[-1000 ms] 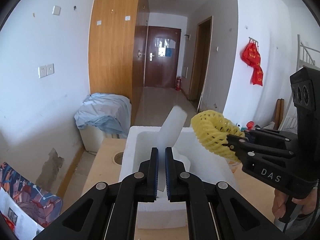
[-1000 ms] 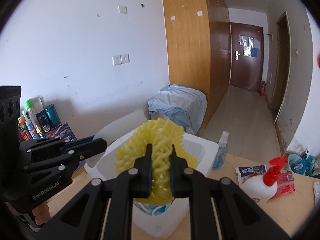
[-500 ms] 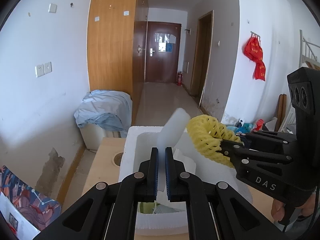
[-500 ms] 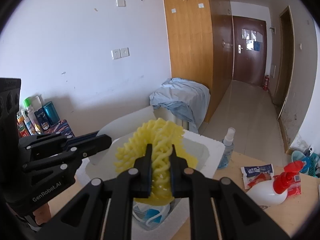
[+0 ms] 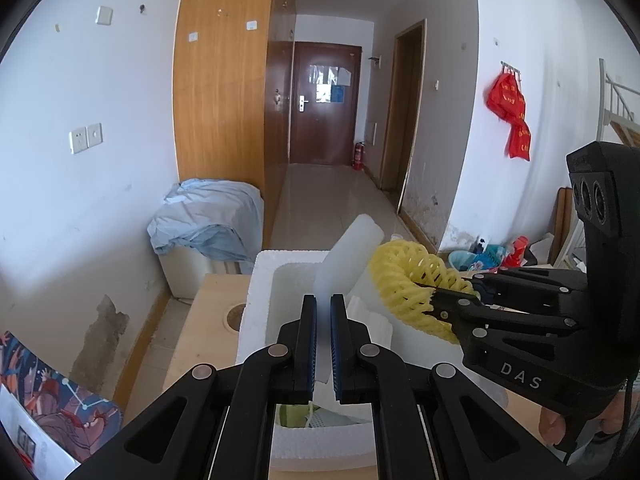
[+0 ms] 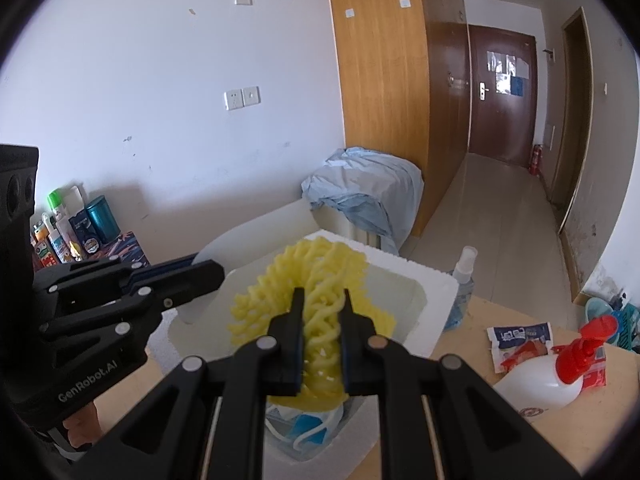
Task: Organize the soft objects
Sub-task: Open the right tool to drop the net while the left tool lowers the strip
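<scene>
A white foam box (image 5: 256,312) sat on the wooden table (image 6: 472,404), just ahead of and below both tongs. The left gripper (image 5: 323,312) was clamped on a white foam sheet (image 5: 348,256) that rose over the box. The right gripper (image 6: 320,304) pinched a yellow foam net (image 6: 316,276) above the box's opening. Deep inside lay something blue and white — possibly face masks (image 6: 308,428).

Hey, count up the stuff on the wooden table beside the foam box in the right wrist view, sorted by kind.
Spray bottles: 2, a clear blue one and a white one with a red trigger
Sachets: 2, white and red
Total: 4
</scene>
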`<act>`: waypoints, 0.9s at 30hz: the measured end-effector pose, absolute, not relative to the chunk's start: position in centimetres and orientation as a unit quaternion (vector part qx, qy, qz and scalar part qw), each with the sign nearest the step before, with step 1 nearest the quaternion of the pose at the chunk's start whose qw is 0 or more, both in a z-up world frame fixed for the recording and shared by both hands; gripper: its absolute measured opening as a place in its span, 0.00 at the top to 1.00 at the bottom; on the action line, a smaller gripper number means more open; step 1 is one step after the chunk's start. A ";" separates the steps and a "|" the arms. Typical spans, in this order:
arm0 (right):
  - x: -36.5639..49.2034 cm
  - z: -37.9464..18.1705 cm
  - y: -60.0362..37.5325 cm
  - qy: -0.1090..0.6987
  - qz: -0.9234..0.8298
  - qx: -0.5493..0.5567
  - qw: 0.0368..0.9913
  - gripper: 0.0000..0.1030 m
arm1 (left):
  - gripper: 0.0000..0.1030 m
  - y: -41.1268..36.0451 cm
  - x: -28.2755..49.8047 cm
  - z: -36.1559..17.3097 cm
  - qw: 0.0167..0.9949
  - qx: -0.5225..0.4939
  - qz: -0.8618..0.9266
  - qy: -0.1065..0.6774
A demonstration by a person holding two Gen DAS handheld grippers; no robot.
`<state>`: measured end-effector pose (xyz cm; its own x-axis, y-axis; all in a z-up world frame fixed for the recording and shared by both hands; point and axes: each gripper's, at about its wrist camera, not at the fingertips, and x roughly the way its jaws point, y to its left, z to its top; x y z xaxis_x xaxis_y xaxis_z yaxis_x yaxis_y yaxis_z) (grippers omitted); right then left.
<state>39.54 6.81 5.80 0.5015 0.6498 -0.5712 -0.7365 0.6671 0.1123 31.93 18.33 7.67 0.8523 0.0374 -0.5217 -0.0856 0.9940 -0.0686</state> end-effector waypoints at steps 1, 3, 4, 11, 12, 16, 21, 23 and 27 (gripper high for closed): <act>39.5 5.8 6.9 0.298 0.400 -0.075 0.863 0.83 | 0.94 18.4 31.9 7.7 0.961 -0.045 0.032 0.270; 39.6 5.9 6.9 0.299 0.401 -0.073 0.863 0.74 | 0.94 18.4 32.0 7.7 0.961 -0.043 0.031 0.271; 39.7 5.9 6.9 0.298 0.402 -0.074 0.863 0.63 | 0.94 18.3 32.0 7.7 0.961 -0.044 0.032 0.271; 39.2 6.2 6.6 0.283 0.400 -0.071 0.869 0.31 | 0.94 18.3 32.0 7.7 0.961 -0.045 0.034 0.271; 39.1 6.3 6.5 0.280 0.399 -0.070 0.870 0.26 | 0.94 18.3 32.1 7.7 0.961 -0.045 0.034 0.270; 38.9 6.5 6.2 0.275 0.397 -0.071 0.873 0.20 | 0.94 18.3 32.1 7.7 0.961 -0.046 0.034 0.270; 38.7 6.5 6.3 0.273 0.398 -0.087 0.871 0.19 | 0.93 18.3 32.2 7.6 0.961 -0.047 0.036 0.270; 38.8 6.3 6.4 0.276 0.384 -0.096 0.876 0.19 | 0.94 18.3 32.2 7.6 0.961 -0.047 0.036 0.270; 38.8 6.3 6.2 0.278 0.386 -0.093 0.875 0.19 | 0.94 18.2 32.3 7.5 0.961 -0.046 0.035 0.271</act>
<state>38.76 6.17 6.33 0.5480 0.6235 -0.5577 -0.7270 0.6847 0.0511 32.32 18.22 7.51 0.8509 0.0426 -0.5235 -0.0928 0.9932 -0.0700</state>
